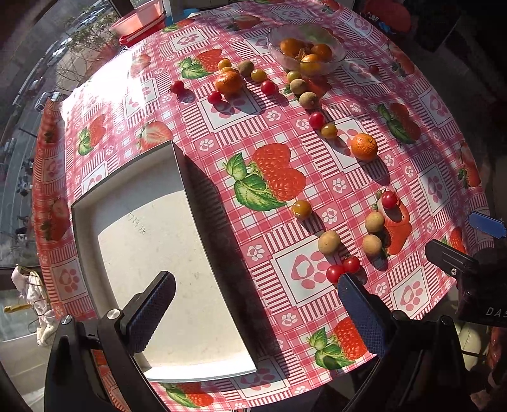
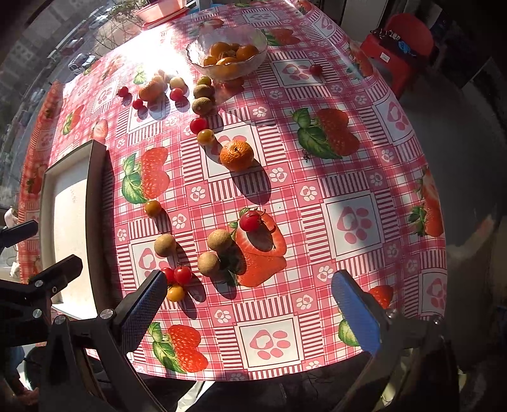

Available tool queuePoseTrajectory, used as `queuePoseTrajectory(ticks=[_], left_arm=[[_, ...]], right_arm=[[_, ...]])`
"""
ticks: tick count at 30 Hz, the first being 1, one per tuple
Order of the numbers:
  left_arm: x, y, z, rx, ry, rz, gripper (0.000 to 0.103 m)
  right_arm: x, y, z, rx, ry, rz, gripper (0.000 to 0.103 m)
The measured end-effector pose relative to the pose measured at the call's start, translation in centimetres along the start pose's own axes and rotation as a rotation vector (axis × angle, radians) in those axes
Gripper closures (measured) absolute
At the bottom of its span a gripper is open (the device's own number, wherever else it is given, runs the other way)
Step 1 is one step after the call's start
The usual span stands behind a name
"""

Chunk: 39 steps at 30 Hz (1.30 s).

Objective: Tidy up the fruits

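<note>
Fruits lie scattered on a red strawberry-print tablecloth [image 2: 317,196]: tangerines [image 1: 364,146] [image 2: 237,154], red cherry tomatoes [image 1: 343,269] [image 2: 182,274], yellow cherry tomatoes [image 1: 301,209] [image 2: 175,293] and brown longans [image 1: 329,242] [image 2: 220,241]. A glass bowl [image 1: 329,39] [image 2: 253,38] at the far side holds several orange fruits. A white tray [image 1: 95,202] [image 2: 47,196] lies empty at the left. My left gripper [image 1: 253,304] is open and empty over the tray's right edge. My right gripper [image 2: 250,304] is open and empty above the near table area, just behind the longans.
A pink basin [image 1: 139,19] stands at the table's far left edge. A red plastic stool [image 2: 399,47] stands beyond the table at right. The table's near edge [image 2: 253,377] runs just under my right gripper. The right gripper also shows in the left wrist view [image 1: 459,244].
</note>
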<state>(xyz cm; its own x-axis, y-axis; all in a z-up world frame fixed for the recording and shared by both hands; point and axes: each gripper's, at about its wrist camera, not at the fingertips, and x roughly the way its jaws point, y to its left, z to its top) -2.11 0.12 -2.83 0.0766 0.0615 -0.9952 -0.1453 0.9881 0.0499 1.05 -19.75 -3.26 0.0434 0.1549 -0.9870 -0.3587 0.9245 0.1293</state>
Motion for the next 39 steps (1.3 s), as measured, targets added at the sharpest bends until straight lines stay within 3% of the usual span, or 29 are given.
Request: queuePoseTrajectory(ticks=[12, 26, 29, 35, 37, 39], left_arm=[[4.2, -1.0, 2.2, -0.012, 0.006, -0.001, 0.0], [9.0, -1.6, 5.0, -0.036, 0.007, 0.034, 0.0], [9.7, -2.0, 4.8, -0.032, 0.018, 0.036, 0.016], [10.4, -2.3, 3.9, -0.034, 0.008, 0.04, 0.019], [10.0, -3.3, 3.3, -0.023, 0.0, 0.02, 0.031], [9.5, -4.5, 2.6, -0.003, -0.009, 0.02, 0.047]], right_arm=[[3.2, -2.3, -0.8, 0.084, 0.077, 0.019, 0.0], [7.1, -3.1, 3.4, 0.163, 0.061, 0.036, 0.0], [8.2, -2.8, 4.1, 0.162, 0.067, 0.033, 0.003], [10.0, -1.9, 4.1, 0.121, 0.1, 0.036, 0.026], [10.1, -1.3, 4.1, 0.101, 0.096, 0.02, 0.028], [10.0, -0.8, 3.9, 0.082, 0.094, 0.006, 0.037]])
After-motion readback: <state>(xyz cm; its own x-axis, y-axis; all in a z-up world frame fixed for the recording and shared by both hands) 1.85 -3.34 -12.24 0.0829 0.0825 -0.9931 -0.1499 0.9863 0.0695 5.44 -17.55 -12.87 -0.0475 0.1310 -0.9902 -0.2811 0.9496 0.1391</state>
